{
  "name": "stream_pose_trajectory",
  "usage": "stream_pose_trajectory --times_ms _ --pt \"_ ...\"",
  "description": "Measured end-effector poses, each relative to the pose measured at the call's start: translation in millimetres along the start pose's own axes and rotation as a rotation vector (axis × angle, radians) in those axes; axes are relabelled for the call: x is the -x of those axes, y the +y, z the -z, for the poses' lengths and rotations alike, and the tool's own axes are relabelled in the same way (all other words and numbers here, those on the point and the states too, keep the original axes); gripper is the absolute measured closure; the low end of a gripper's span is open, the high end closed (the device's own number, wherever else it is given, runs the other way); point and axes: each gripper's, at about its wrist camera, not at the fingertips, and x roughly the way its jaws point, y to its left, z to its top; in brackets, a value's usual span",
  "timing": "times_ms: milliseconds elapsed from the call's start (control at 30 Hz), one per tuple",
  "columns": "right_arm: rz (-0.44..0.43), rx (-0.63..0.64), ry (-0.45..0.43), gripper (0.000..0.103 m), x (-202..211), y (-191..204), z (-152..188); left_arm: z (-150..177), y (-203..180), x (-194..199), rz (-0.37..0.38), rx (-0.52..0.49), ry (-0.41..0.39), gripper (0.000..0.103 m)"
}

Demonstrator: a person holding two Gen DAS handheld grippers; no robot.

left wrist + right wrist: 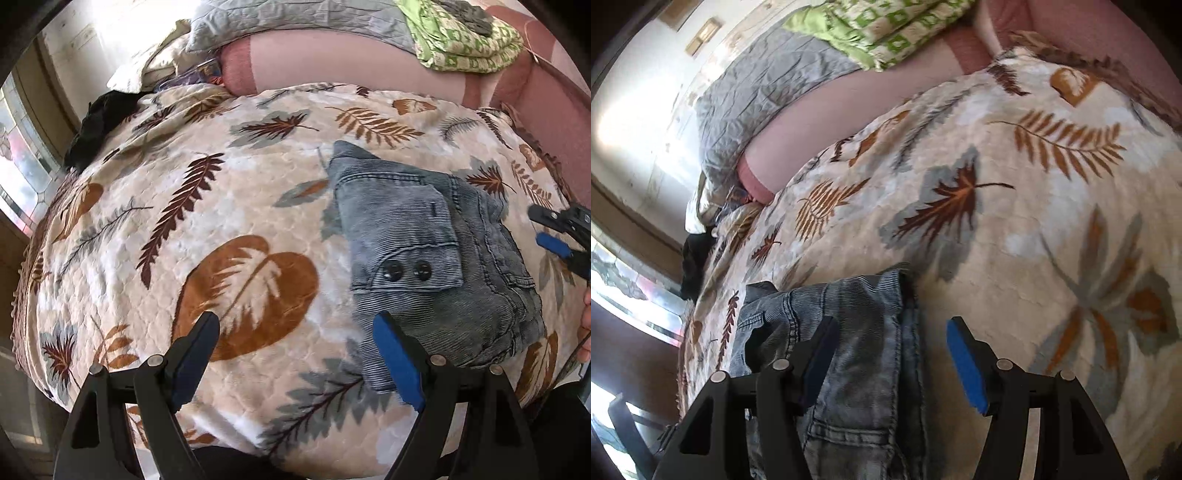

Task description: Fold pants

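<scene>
The grey-blue denim pants lie folded into a compact bundle on the leaf-patterned blanket, a buttoned pocket flap on top. My left gripper is open and empty, held above the blanket just left of the bundle's near edge. My right gripper is open and empty, hovering over the bundle's right side; the pants fill the space under its left finger. The right gripper also shows at the right edge of the left wrist view.
A pink sofa back runs behind the blanket, carrying a grey quilt and a green-patterned folded cloth. A dark garment lies at the blanket's far left. A bright window is on the left.
</scene>
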Motion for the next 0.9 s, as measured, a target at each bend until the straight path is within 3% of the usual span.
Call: stream_pose_trajectory --times_ms 133,267,533,700,900 --pt "0.004 -0.044 0.013 0.036 5 -13 4 0 10 -4 0.004 0.026 0.013 0.018" --pt "-0.008 -0.067 0.085 0.035 1 -16 16 -4 11 -13 0.011 0.021 0.029 0.018" --pt "0.031 -0.035 0.130 0.035 -11 -5 25 -28 1 -29 -0.020 -0.027 0.048 0.018" --pt "0.046 -0.016 0.079 0.035 -9 1 19 -41 -4 -18 -0.023 -0.013 -0.001 0.018" --pt "0.030 -0.009 0.072 0.035 -7 3 16 -48 -15 -18 -0.040 -0.035 0.004 0.018"
